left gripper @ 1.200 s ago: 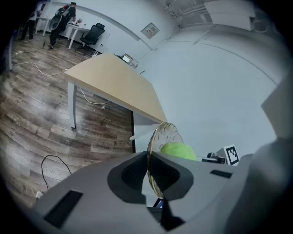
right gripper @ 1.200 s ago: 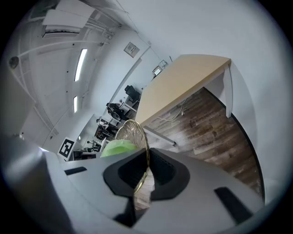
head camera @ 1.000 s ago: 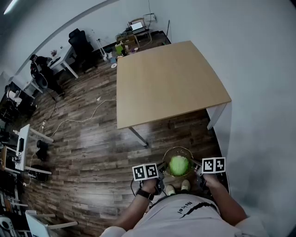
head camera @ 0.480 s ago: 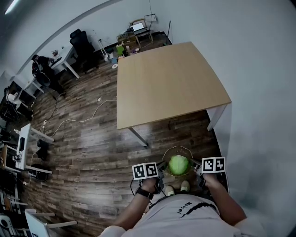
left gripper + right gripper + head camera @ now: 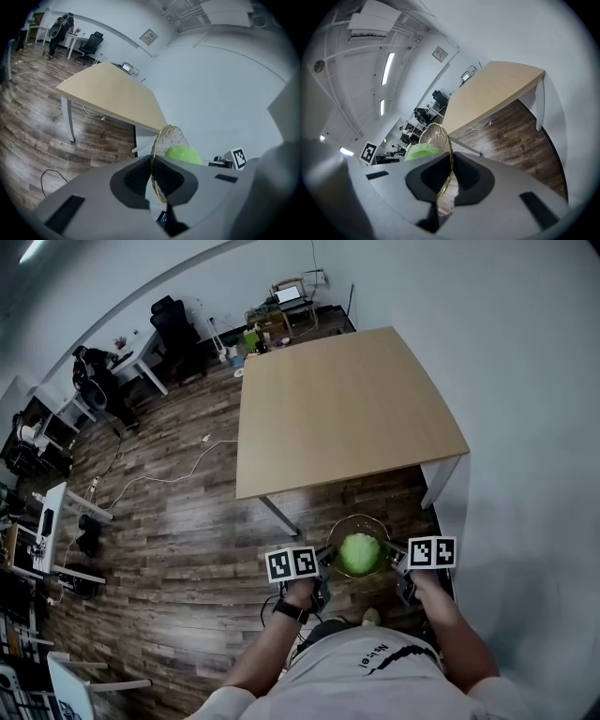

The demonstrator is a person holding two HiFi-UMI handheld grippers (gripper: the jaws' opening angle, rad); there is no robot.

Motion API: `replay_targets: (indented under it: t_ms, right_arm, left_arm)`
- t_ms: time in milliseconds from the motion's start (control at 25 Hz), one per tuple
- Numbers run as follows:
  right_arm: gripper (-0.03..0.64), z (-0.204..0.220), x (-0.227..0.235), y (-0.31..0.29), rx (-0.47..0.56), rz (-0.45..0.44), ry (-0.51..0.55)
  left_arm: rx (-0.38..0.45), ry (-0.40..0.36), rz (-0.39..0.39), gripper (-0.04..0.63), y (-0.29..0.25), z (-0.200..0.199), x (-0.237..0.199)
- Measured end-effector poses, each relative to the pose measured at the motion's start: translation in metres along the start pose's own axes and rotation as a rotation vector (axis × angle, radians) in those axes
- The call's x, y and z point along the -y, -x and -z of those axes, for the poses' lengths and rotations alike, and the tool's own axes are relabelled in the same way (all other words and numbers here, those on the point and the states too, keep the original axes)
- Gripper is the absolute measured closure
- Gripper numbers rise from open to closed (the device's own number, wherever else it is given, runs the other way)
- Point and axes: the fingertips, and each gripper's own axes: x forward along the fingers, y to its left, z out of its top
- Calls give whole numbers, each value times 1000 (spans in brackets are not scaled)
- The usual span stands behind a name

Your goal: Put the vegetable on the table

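Vegetable [image 5: 359, 554] carried, not gripped directly: sitting in a glass bowl [image 5: 359, 520] pinched from both sides. Left gripper [image 5: 328, 559] clamped on the bowl's left rim, dark pads pressed against the thin glass edge; right gripper [image 5: 394, 557] clamped likewise on the opposite rim, so neither set of jaws touching the vegetable itself. Black-and-white square markers on each gripper's cube, facing up; no letters on them. Left hand [image 5: 302, 594] and right hand [image 5: 422, 585] wrapped round the grips just below the cubes, forearms reaching forward from the body and roughly level with each other, a dark watch [image 5: 286, 612] on the left wrist. Dark print across the white shirt [image 5: 375, 657], upside down and too small to read surely. Round, smooth, pale yellow-green, filling most of the bowl and rising above its rim; bowl clear with a ribbed, faintly golden edge. Held in the air over the wood floor [image 5: 187, 540], near the front edge of the table [image 5: 347, 409] but not over it. Light wooden top, white legs, bare. Framed sign [image 5: 148, 36] on the far wall, unreadable.
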Motion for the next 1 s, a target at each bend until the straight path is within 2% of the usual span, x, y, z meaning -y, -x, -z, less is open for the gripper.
replay_targets:
  t_ms: [400, 640, 800, 1000]
  right_arm:
    - [589, -22, 20, -6, -27, 8, -29]
    - [589, -41, 40, -47, -47, 30, -55]
    - [589, -57, 45, -74, -60, 48, -74]
    - [589, -94, 44, -116, -57, 65, -93]
  left_arm:
    - [-36, 14, -13, 569, -28, -14, 1]
    - [-66, 26, -9, 569, -60, -39, -29]
    - [-90, 32, -6, 569, -74, -62, -48]
    - [-110, 27, -3, 569, -93, -113, -73]
